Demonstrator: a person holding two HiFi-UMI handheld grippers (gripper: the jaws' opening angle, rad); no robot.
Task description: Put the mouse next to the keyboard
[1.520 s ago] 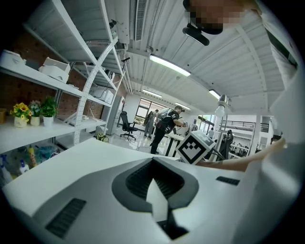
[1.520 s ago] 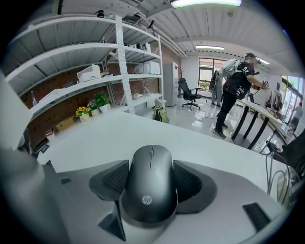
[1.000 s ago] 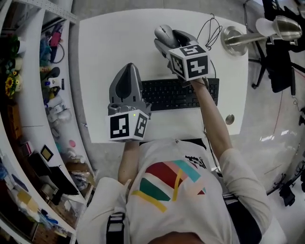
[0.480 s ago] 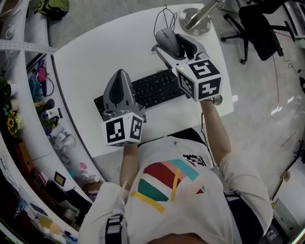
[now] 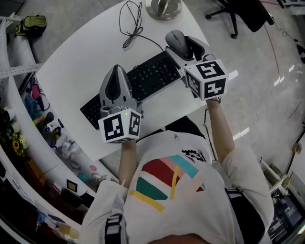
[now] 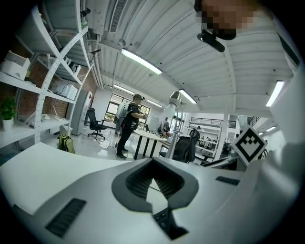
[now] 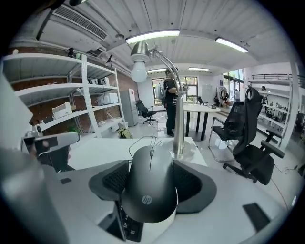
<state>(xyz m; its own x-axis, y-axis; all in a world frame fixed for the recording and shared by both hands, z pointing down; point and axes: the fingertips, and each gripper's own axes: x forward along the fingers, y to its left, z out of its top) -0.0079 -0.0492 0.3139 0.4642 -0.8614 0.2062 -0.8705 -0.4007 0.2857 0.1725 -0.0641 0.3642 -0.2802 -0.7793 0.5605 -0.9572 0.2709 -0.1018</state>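
Observation:
A dark grey mouse (image 5: 177,38) (image 7: 150,183) sits between the jaws of my right gripper (image 5: 181,42) (image 7: 150,188), which is shut on it. The mouse is held just past the right end of the black keyboard (image 5: 143,78), whose keys (image 7: 127,228) show under the jaws. The keyboard lies slantwise on the white table (image 5: 81,62). Above the keyboard's left half, my left gripper (image 5: 116,74) (image 6: 153,178) is shut and holds nothing. The mouse's cable (image 5: 133,25) lies looped on the far side of the table.
A lamp's round metal base (image 5: 163,7) stands at the table's far edge, its post (image 7: 178,126) straight ahead of the mouse. An office chair (image 5: 245,12) is beyond the right edge. Shelves with clutter (image 5: 28,133) run along the left. A person (image 7: 170,107) stands far off.
The head view has swung round, so the table now lies slantwise. My right gripper has carried the mouse from behind the keyboard to its right end. The left gripper stays over the keyboard.

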